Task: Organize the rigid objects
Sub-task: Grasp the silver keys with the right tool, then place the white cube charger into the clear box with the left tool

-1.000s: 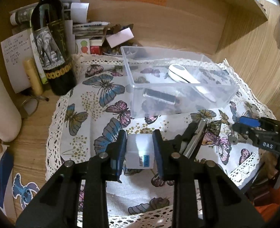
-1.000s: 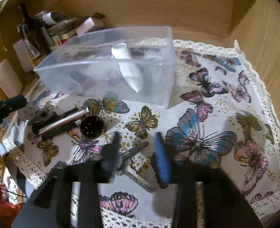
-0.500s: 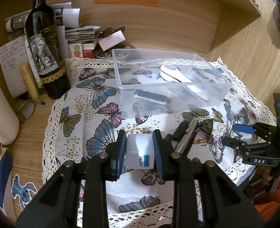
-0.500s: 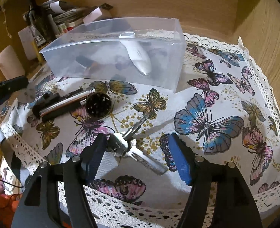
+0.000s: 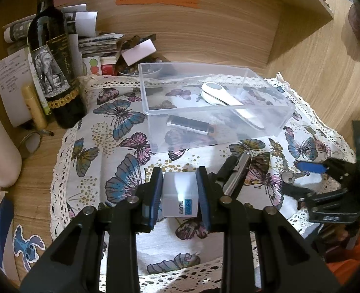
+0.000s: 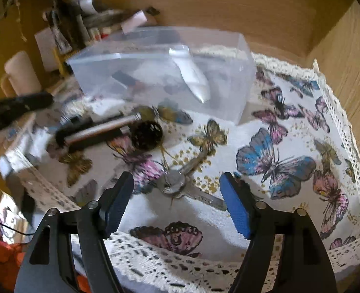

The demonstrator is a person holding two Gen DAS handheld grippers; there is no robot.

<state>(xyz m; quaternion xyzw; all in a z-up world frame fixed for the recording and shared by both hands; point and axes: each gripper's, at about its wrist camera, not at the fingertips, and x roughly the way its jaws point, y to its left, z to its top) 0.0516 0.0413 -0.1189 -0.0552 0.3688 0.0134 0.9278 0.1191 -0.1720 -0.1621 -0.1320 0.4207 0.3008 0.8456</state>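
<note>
Left gripper clamps white box at lower centre; right gripper, jaws just opening, straddles keys, not gripping.

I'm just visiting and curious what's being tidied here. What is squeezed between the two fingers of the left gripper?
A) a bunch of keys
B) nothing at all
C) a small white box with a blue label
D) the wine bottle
C: in the left wrist view the left gripper has both pads pressed against the small white box, while the keys lie loose on the cloth.
</note>
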